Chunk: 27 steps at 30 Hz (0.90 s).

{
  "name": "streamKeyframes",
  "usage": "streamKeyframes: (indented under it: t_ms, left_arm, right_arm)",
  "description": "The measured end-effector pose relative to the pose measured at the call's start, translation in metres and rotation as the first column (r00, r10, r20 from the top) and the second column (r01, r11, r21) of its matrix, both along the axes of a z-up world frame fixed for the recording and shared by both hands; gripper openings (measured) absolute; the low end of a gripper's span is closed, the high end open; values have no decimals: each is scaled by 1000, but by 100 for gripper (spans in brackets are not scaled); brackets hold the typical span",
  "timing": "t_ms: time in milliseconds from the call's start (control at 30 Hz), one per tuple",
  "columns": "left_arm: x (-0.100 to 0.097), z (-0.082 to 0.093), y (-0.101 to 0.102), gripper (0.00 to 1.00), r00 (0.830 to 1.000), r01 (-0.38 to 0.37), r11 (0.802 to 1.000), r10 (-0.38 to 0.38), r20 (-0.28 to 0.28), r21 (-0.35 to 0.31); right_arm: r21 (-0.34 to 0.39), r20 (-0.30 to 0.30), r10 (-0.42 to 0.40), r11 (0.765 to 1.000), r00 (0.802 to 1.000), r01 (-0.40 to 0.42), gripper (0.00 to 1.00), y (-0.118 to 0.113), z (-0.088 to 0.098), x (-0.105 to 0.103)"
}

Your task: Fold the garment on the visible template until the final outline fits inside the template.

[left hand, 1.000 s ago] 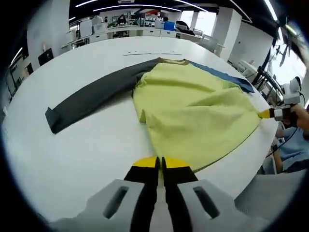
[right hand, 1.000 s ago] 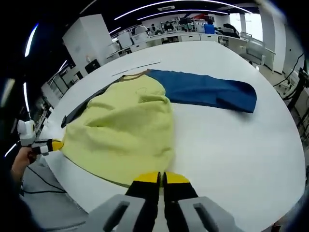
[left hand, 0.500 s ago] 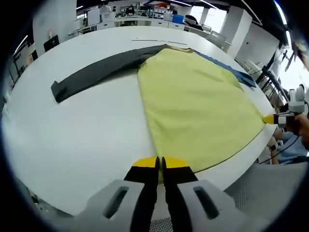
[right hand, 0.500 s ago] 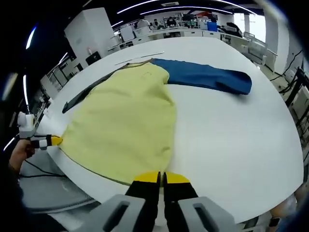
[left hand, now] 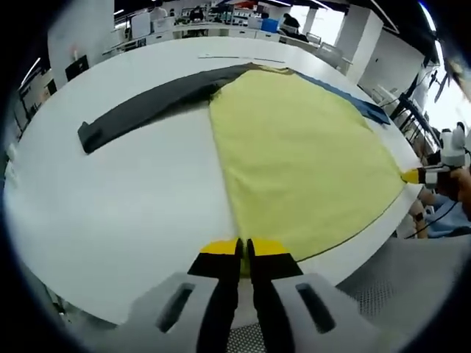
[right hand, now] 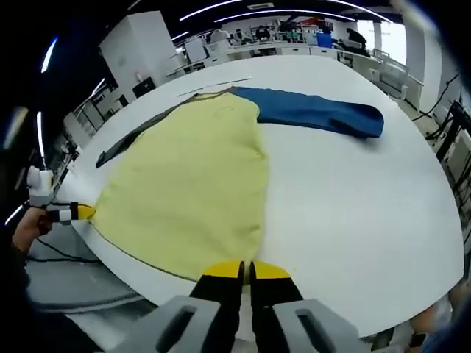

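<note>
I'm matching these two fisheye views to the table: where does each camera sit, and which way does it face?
Left gripper view: rides the left hand-held gripper, shut on the garment hem at the near table edge, looking along the grey sleeve; the person's hand shows at right.
Right gripper view: rides the right hand-held gripper, shut on the hem's other corner, looking toward the blue sleeve; a hand shows at left.
Shared: the yellow garment, the white table, each other's gripper.

The shirt's (left hand: 302, 154) hem corner is tucked behind the left gripper's (left hand: 243, 248) tips. Most of its blue sleeve (left hand: 346, 103) is hidden behind the yellow body there, and the far desks (right hand: 294, 44) are too blurry to make out.
</note>
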State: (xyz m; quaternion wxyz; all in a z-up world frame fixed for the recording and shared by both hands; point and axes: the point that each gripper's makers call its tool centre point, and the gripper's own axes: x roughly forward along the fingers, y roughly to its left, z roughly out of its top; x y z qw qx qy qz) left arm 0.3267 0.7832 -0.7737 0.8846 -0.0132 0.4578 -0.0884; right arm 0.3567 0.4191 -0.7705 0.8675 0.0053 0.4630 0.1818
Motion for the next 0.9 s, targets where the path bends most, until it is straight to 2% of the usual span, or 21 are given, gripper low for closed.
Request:
streamKeyframes:
  t_ms: [67,200,233,333,367,500,600,733,900]
  left_arm:
    - [2,2,3,14,999,24,999,-24,24,40]
    - [11,14,1,32,994,41,998,-46,104,44]
    - [14,17,1,36,990,48,998,-54,128,52]
    - [20,24,1,47,980,75,994,-88,177,82]
    - [22,26,1,51,976,83,992,-99,194,90]
    - [29,36,-2,61,960,82,995,-96,262,65]
    - [31,42,-5,68,952,88,994,-101,289,59]
    - [35,48,-9,75,944,91,996,-94,317,24]
    - [38,56,-13,83,931,104,994,-104,350,16]
  right_arm:
    - [1,7,0,1000,1000,0,9,-2,3,1]
    - [-3,44,-3,1000,999,3,29,-9,8,10]
    - [-4,59,-5,1000,998,5,31,-10,10,13]
    - [52,139,-13,999,990,6,35,-8,23,32]
    - [61,144,-9,998,990,0,37,-8,26,35]
    - [86,210,2,996,978,-20,45,-9,39,57]
    - [144,204,-9,989,979,-21,52,-4,43,68]
    - [120,224,28,991,974,-56,53,-3,47,86]
    - [145,232,33,987,972,-69,54,-4,52,111]
